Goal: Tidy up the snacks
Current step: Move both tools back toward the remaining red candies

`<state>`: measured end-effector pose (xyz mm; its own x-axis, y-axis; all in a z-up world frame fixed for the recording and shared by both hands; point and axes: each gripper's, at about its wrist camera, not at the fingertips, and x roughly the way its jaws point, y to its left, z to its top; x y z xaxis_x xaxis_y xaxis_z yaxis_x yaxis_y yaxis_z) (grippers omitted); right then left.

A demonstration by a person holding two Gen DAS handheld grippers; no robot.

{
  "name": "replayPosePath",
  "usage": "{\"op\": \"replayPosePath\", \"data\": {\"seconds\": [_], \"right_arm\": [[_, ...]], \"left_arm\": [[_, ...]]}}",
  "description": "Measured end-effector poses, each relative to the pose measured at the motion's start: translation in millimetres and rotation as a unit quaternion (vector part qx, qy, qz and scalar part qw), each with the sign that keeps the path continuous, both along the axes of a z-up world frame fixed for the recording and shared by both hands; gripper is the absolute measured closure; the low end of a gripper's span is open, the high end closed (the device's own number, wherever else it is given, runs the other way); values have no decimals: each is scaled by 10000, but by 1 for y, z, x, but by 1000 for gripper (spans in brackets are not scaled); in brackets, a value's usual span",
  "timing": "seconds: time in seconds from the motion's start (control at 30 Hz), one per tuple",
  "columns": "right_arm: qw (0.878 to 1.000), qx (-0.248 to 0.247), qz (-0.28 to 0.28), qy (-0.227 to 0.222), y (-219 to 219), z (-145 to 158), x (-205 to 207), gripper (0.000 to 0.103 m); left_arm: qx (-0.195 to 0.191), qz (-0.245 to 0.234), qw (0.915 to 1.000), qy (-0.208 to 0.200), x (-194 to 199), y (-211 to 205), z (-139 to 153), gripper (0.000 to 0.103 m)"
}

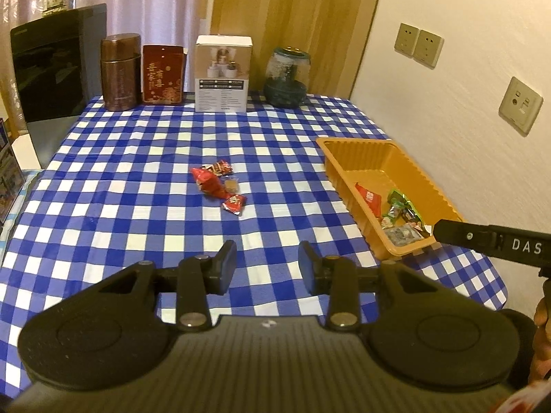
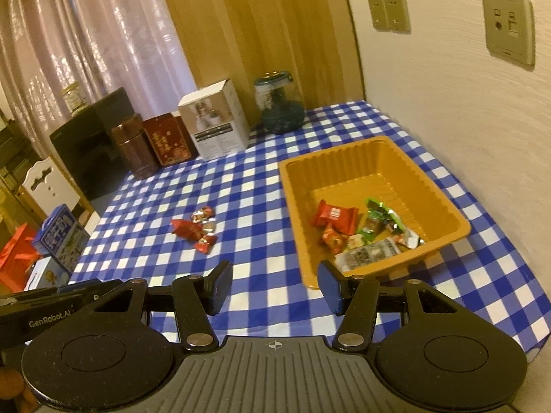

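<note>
Red wrapped snacks (image 1: 220, 186) lie on tabletop (image 1: 103, 206) ahead of left gripper (image 1: 267, 265), nearer than right gripper (image 2: 272, 287). Orange tray (image 2: 378, 161) sits right. Both grippers apart, empty

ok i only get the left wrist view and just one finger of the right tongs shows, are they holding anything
observer: no, the right tongs are open with nothing between them.
operator: how many red ones in the tray, i count one
observer: two in the orange tray: a large red packet and a small red packet in front of it.
operator: what's off to the far left
observer: a red bag beside a blue carton.
</note>
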<state>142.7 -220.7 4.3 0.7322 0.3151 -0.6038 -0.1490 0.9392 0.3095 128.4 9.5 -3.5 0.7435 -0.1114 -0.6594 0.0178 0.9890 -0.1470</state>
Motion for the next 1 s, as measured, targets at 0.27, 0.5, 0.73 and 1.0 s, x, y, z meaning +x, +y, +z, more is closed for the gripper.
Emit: {"op": "replayPosePath", "data": {"seconds": [0.27,0.5,0.73,1.0], "right_arm": [[9999,-33,132,4,15,-1,0,48],[9998,-105,141,99,24,-5,3,48],[9991,-261,234,253,41,-14,9,48],[9982,-337,349,359,66,-25,23,48]], "left_arm": [[-68,90,9999,4,-4,8,-1,64],[-107,125,9999,-2,-4,12,-2,64],[-131,227,9997,-4,-1,20,-6,61],[-66,323,9994,43,8,36,-14,59]]}}
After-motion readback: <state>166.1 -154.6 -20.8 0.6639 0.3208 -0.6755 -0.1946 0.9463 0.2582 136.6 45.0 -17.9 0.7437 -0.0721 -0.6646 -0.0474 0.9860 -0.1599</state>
